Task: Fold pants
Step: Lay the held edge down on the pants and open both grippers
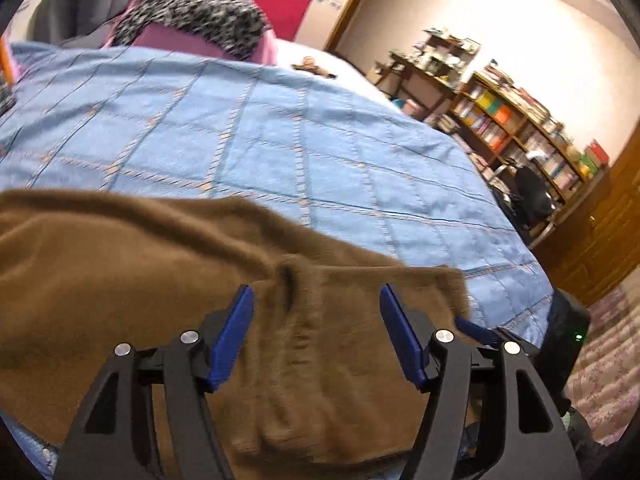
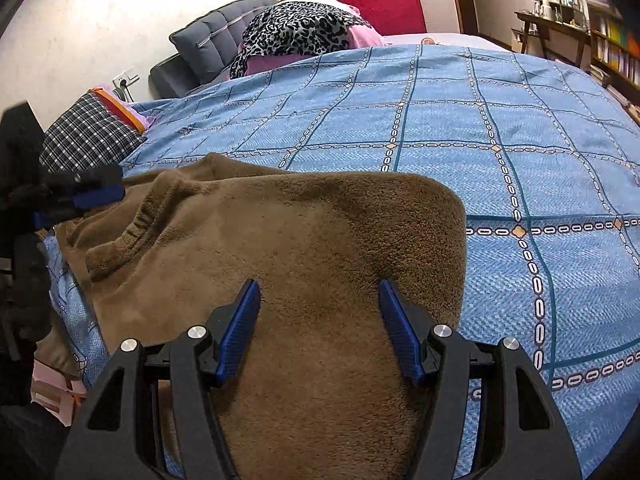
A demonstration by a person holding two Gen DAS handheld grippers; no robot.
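Brown fleece pants [image 2: 288,240] lie folded on the blue checked bedspread [image 2: 500,140]; their elastic waistband [image 2: 132,236] is at the left. My right gripper [image 2: 320,292] is open just above the folded end, holding nothing. My left gripper [image 1: 316,296] is open over the pants [image 1: 140,272] near a crease; it also shows in the right wrist view [image 2: 92,196] by the waistband. A blue fingertip of the right gripper [image 1: 476,330] shows at the pants' right edge in the left wrist view.
Pillows lie at the head of the bed: a leopard-print one [image 2: 300,28], a plaid one [image 2: 88,136] and a grey cushion [image 2: 216,44]. Bookshelves [image 1: 532,132] and a desk [image 1: 424,68] stand beyond the bed. The bed edge drops off at the right [image 1: 552,292].
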